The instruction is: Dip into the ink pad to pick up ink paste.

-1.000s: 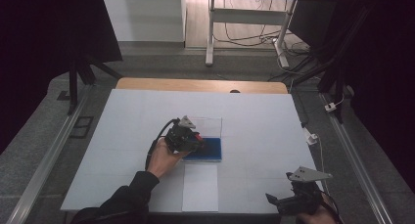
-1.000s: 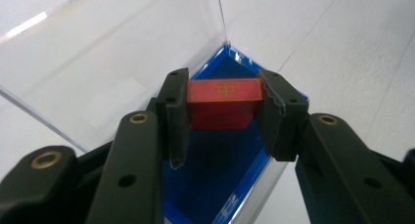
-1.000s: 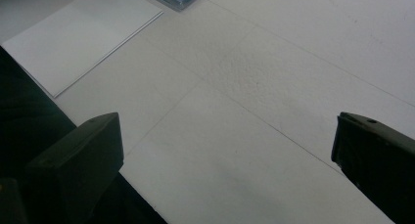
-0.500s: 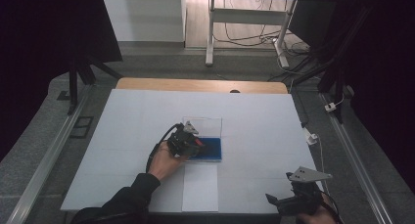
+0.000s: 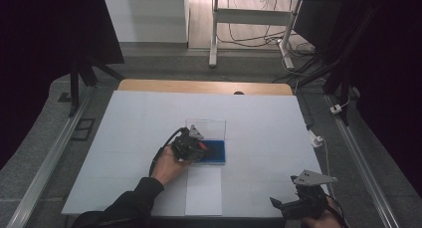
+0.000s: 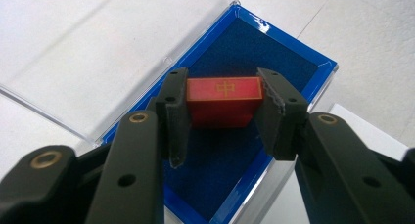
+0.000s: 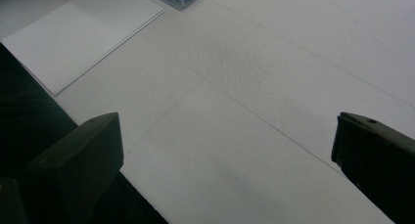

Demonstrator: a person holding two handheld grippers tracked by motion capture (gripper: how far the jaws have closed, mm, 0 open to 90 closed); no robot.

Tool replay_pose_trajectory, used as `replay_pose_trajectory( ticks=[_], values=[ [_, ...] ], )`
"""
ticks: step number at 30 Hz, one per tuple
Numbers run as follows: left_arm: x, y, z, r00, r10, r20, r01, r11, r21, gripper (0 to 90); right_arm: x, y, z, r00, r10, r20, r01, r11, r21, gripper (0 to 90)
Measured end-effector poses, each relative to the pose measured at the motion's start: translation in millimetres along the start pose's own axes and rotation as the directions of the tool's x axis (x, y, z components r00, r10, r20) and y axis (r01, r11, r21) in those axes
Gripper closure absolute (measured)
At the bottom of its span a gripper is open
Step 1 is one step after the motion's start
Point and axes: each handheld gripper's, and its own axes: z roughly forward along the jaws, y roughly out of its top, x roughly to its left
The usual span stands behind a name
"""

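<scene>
One red block (image 6: 224, 100) — gold-lined top (gold cross-like mark), flat-sided, rectangular.

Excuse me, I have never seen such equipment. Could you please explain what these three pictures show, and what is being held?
A person holds a hand tool with two black jaws in each hand. The high view looks down on the white table. The other two come from cameras riding on each tool. The left gripper is shut on a small red block with a gold sign, above an open box lined in blue whose clear lid stands up behind it. A white sheet lies in front of the box. The right gripper waits open above the bare table, holding nothing.
</scene>
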Motion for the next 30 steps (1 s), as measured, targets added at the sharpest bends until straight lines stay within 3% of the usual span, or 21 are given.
replay_pose_trajectory(
  ticks=[7, 12, 18, 23, 26, 30],
  values=[
    [-5.3, 0.8, 0.5, 0.9994, 0.022, -0.029, -0.021, 0.9998, 0.003, 58.7, 0.0, 0.1, 0.3, 1.0, -0.001, 0.001, 0.001, 1.0, 0.002, 0.0],
    [2.1, 0.0, 0.4, 0.9998, -0.017, 0.014, 0.017, 0.9999, 0.002, 58.7, 0.0, 0.1, 0.3, 1.0, 0.001, 0.004, -0.001, 1.0, 0.002, 0.0],
    [12.8, -0.6, 0.6, 0.9954, -0.058, 0.077, 0.058, 0.9983, 0.004, 58.7, -0.8, 0.0, 0.2, 1.0, 0.009, 0.002, -0.009, 1.0, 0.002, 0.0],
    [15.0, -0.7, 0.7, 0.9936, -0.068, 0.09, 0.068, 0.9977, 0.006, 58.7, -0.9, 0.0, 0.4, 0.9999, 0.014, 0.001, -0.014, 1.0, 0.003, 0.0],
    [12.2, -0.1, 0.8, 0.9954, -0.06, 0.074, 0.06, 0.9982, 0.008, 58.8, -0.9, 0.0, 0.4, 0.9999, 0.014, 0.001, -0.014, 1.0, 0.004, 0.0],
    [3.0, 2.1, 0.7, 0.9996, -0.019, 0.02, 0.018, 0.9997, 0.018, 58.8, -0.8, 0.3, 0.6, 0.9999, 0.012, -0.001, -0.012, 1.0, 0.009, 0.0]
  ],
)
